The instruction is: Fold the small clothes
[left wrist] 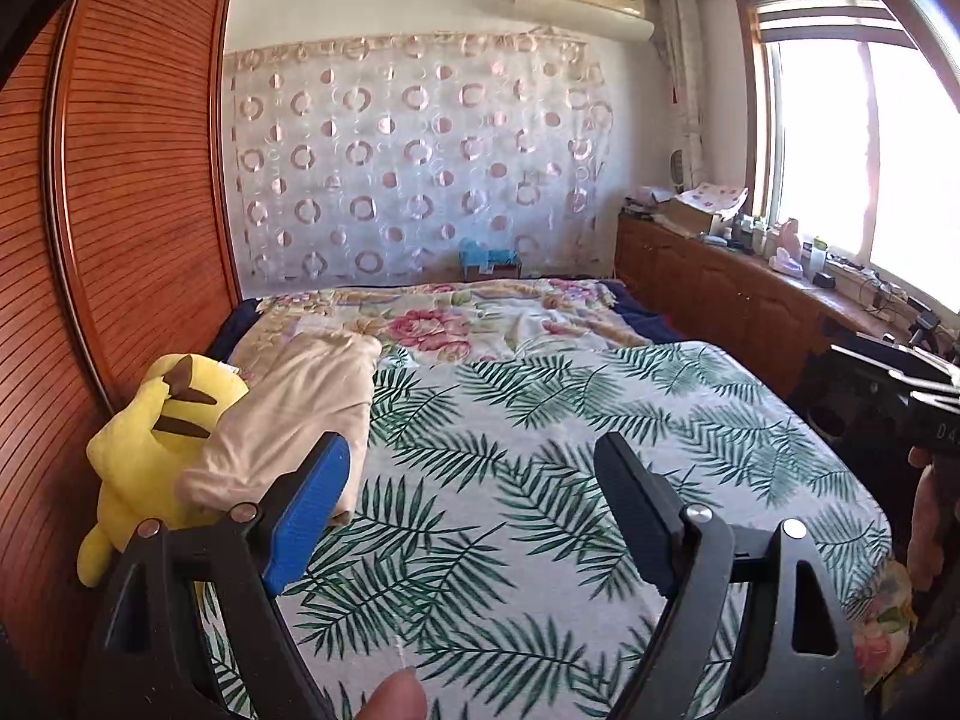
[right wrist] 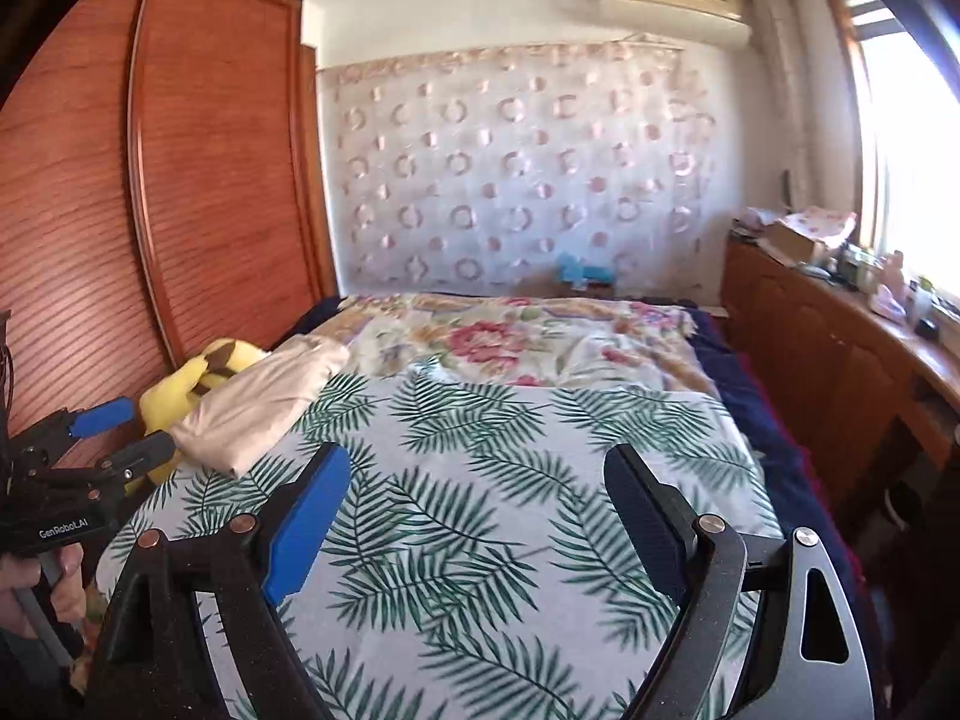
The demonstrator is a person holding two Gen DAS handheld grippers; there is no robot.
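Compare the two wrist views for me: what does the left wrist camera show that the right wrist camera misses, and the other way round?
Only the left wrist view: a fingertip at the bottom edge, and the right gripper's black body at the right edge, jaws out of frame.
Only the right wrist view: the left gripper from the side, open and empty, near the plush.
Both: the folded beige garment beside the yellow plush toy, the palm-leaf sheet, the wooden wardrobe, and each camera's own jaws open and empty, as with the right gripper.
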